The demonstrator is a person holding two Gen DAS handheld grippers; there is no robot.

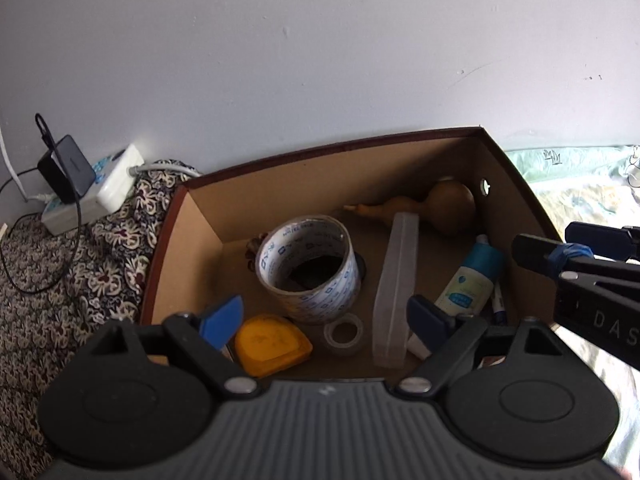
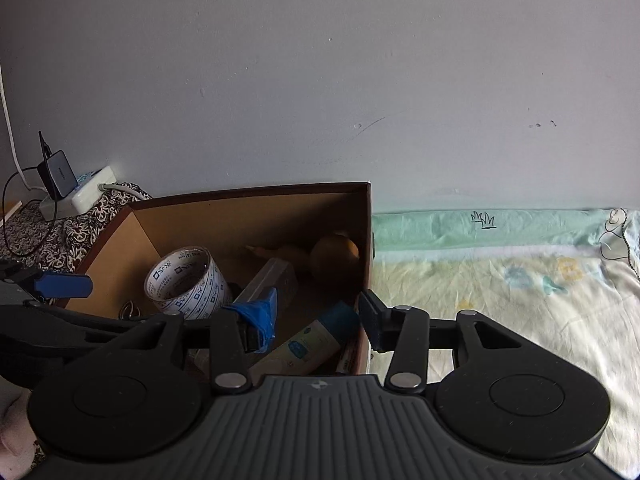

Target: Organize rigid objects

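Note:
An open cardboard box (image 1: pixel 192 240) holds a large printed tape roll (image 1: pixel 310 268), a small clear tape roll (image 1: pixel 344 334), an orange tape measure (image 1: pixel 272 344), a long clear plastic case (image 1: pixel 396 288), a teal-capped tube (image 1: pixel 474 276) and a brown gourd (image 1: pixel 444 208). My left gripper (image 1: pixel 326 320) is open and empty, just above the box's near side. My right gripper (image 2: pixel 320 316) is open and empty over the box's right wall (image 2: pixel 368 248); it also shows at the right of the left wrist view (image 1: pixel 560 248). The tape roll (image 2: pixel 186 284), tube (image 2: pixel 316 340) and gourd (image 2: pixel 334 258) show in the right wrist view.
A white power strip with a black charger (image 1: pixel 84 184) lies on a patterned cloth (image 1: pixel 60 300) left of the box. A pale printed bedsheet (image 2: pixel 500 300) spreads to the right. A plain wall (image 1: pixel 320 60) stands close behind the box.

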